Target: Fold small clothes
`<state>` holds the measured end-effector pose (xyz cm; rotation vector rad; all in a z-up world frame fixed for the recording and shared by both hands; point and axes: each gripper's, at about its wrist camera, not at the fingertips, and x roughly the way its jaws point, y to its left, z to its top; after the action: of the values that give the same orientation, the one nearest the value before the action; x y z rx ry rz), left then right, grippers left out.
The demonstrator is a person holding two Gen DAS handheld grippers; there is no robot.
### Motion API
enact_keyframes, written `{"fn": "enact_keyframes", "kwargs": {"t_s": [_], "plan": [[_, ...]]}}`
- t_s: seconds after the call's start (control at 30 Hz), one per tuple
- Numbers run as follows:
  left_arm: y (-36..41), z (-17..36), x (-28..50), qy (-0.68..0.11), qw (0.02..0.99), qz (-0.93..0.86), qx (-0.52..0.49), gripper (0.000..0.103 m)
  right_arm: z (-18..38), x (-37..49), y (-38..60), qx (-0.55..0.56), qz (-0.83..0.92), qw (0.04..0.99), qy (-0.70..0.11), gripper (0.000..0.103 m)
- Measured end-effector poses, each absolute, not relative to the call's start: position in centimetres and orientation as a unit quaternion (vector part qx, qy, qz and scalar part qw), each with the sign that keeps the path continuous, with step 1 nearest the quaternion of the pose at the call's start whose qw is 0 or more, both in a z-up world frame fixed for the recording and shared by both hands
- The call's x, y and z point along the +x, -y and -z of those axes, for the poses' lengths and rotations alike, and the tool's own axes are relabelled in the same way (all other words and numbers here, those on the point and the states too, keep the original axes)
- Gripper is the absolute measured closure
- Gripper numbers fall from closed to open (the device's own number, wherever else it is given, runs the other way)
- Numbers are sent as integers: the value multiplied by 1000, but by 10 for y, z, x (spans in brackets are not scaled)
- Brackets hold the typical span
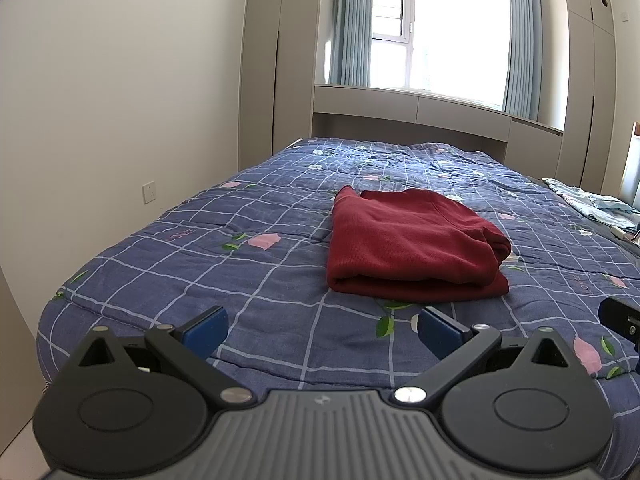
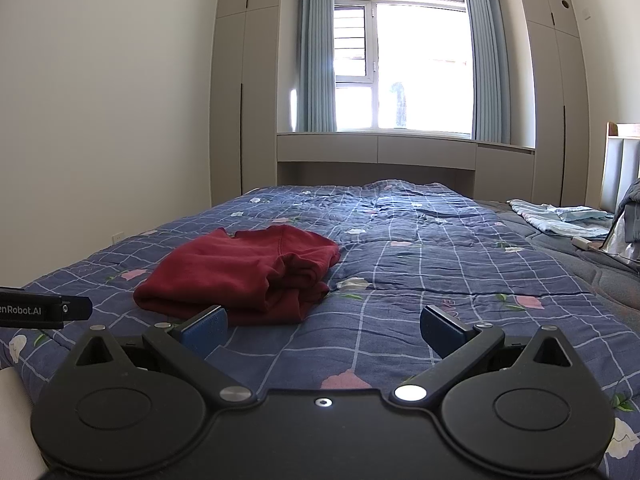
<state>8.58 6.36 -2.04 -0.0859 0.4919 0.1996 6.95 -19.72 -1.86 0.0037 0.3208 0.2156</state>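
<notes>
Left wrist view shows me the dark red knit garment (image 1: 416, 248) lying folded into a thick rectangle on the blue checked floral quilt (image 1: 240, 264) of the bed, ahead of my left tool (image 1: 323, 326) and apart from it. That tool has its blue pads spread wide with nothing between them. From the right wrist view the same garment (image 2: 244, 276) sits ahead and to the left of my right tool (image 2: 323, 326), whose pads are likewise spread and empty; its left pad (image 2: 206, 330) looks close to the near edge of the cloth, though I cannot tell whether they touch.

I judge the fabric soft, light and limp, with enough bulk in the layers to slump if lifted carelessly. The fold looks largely done. If I need to tidy it, I would pinch the thick rolled near edge, catching all layers together, rather than one loose flap on the right side.

A pale blue cloth (image 2: 560, 216) lies far off to the right.
</notes>
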Motion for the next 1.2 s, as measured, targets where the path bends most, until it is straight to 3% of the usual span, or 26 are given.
{"fn": "enact_keyframes", "kwargs": {"t_s": [1.2], "plan": [[-64, 22, 87, -259, 956, -127, -49, 0, 18, 69, 197, 1, -107, 981, -161, 1]]}}
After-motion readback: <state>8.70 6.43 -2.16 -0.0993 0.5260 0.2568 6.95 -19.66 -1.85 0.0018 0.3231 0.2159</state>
